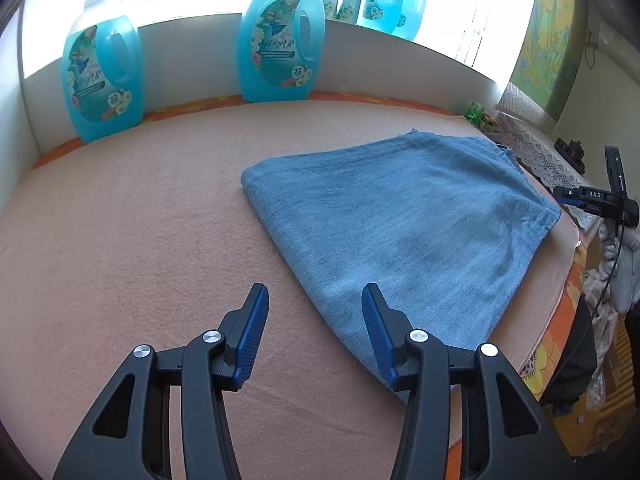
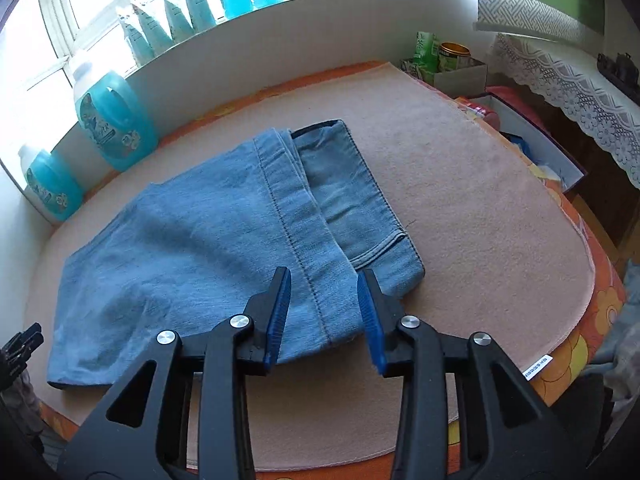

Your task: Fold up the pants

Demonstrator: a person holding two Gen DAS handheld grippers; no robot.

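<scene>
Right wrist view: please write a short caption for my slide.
Open right gripper hovers over folded jeans on a pink mat.

bare mat [image 1: 120,240] left, bottles [image 1: 280,36] behind

Domestic room, set up for laundry work. A counter [image 2: 480,216] covered with a beige blanket over an orange flowered cloth stands against a white window sill. Large blue detergent bottles [image 1: 280,40] stand at 12 o'clock along the sill, refill pouches [image 2: 160,24] on the ledge above. At 2 o'clock: a lace-edged cloth [image 2: 568,80], a tea tin [image 2: 454,56], a wall hanging [image 1: 552,40]. Folded denim pants [image 2: 200,240] lie on the counter.
</scene>
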